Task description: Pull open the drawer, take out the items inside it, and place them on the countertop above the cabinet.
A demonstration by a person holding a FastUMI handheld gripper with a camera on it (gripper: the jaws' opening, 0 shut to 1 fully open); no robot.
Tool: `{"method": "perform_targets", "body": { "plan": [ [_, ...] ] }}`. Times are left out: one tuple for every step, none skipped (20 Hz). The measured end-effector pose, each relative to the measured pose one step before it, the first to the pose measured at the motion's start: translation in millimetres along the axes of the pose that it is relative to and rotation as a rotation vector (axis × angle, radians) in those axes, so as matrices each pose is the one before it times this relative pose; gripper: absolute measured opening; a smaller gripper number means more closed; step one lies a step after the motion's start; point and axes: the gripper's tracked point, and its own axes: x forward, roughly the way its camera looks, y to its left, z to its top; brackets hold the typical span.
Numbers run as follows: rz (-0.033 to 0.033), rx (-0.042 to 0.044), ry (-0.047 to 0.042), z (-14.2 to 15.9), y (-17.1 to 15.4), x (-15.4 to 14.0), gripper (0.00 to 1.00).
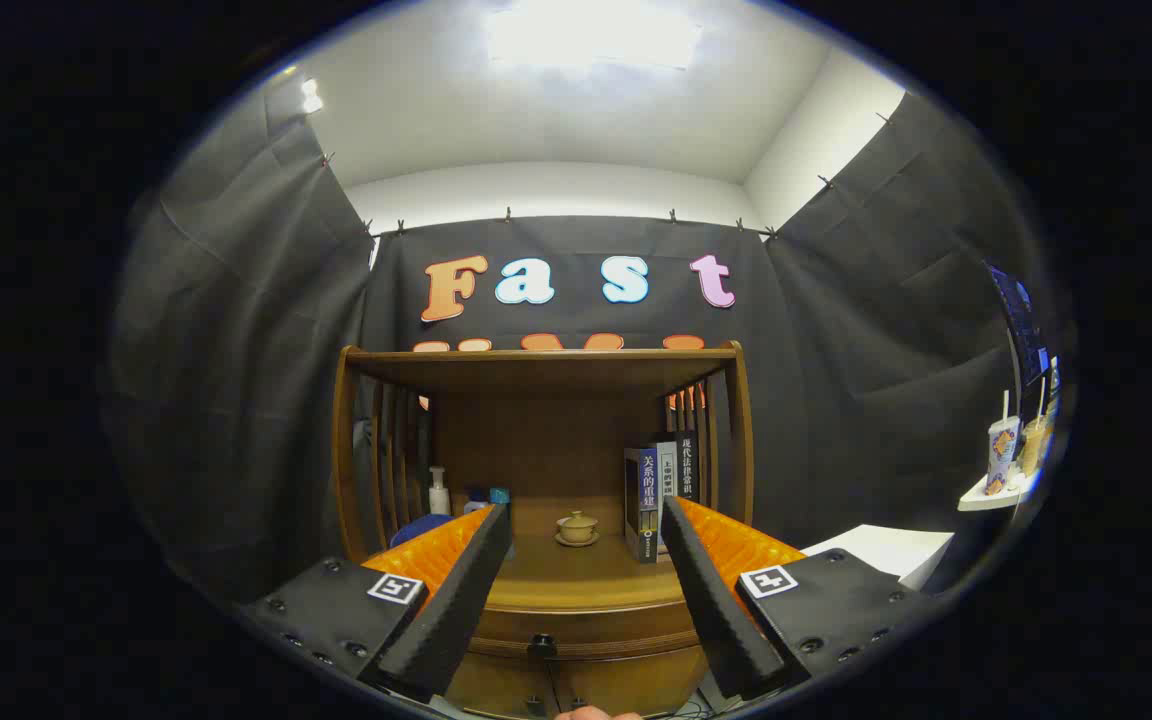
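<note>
- The gripper (586, 590) is facing a wooden cabinet (546, 600) square on, fingers spread wide with nothing between them; the wide gap suits a knob approach, since the pads need room to pass either side of it.
- The drawer (576, 640) is sitting closed below the countertop (576, 575), its dark knob (540, 643) lying between the fingers, toward 6 o'clock from the fingertips.
- A second small knob, or perhaps a keyhole, is showing lower at 6 o'clock; too dim to tell.
- The items inside are hidden while the drawer front is shut, so the task looks to be at its first step.
- On the countertop a lidded teacup (576, 527) is standing on its saucer at 12 o'clock, just beyond the fingertips; upright books (658, 490) at 1 o'clock; a pump bottle (439, 492) at 11 o'clock.
- Judgement: the bare wood in front of the teacup is serving as the likely landing spot.
- The gripper needs to drop lower to meet the knob.
</note>
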Motion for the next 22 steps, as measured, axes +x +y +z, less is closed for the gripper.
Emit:
{"method": "perform_targets", "body": {
  "plan": [
    [-0.00598, -0.00264, -0.00428, 1.94, -2.82, 0.69, 0.99],
    [-0.00713, 0.00101, -0.00373, 0.27, -2.70, -0.24, 0.99],
    [-0.00209, 0.00291, -0.00252, 1.05, -1.15, 1.72, 0.99],
    [-0.00137, 0.00276, 0.00114, -0.93, -1.46, 0.16, 0.99],
    [-0.00125, 0.00186, 0.00335, -1.89, -1.60, -0.20, 0.99],
    [-0.00007, -0.00009, 0.00280, -1.90, -0.89, 0.39, 0.99],
    [-0.00124, -0.00144, 0.00058, -0.53, -1.61, -0.13, 0.99],
    [-0.00276, -0.00187, -0.00103, -0.13, -0.74, 0.19, 0.99],
    [-0.00202, -0.00036, -0.00131, 0.98, -0.77, -0.15, 0.99],
    [0.00037, 0.00026, -0.00040, 0.12, 0.45, -0.85, 0.99],
    [0.00119, -0.00021, 0.00089, -0.63, 0.87, 0.73, 0.99],
    [0.00122, -0.00068, -0.00023, -0.17, 0.51, -0.20, 0.99],
    [0.00096, -0.00001, -0.00039, 0.54, 0.00, -0.31, 0.99],
    [0.00064, -0.00030, 0.00039, -0.89, 1.31, -1.00, 0.99],
    [0.00102, 0.00014, 0.00025, -0.54, -0.21, 0.28, 0.99],
    [0.00228, 0.00024, -0.00060, 0.68, 1.63, -0.56, 0.99],
    [0.00131, -0.00005, 0.00026, -0.46, 0.38, 0.42, 0.99],
    [0.00143, -0.00033, 0.00054, -0.82, 0.78, -0.55, 0.99],
    [0.00213, -0.00073, 0.00062, -0.08, 0.82, 0.34, 0.99],
    [0.00116, -0.00067, 0.00030, -0.87, 0.65, 0.04, 0.99],
    [0.00053, -0.00005, -0.00016, 0.53, -0.65, 0.84, 0.99],
    [0.00077, 0.00000, -0.00016, 0.04, 0.02, -0.01, 0.99]
  ]
}}
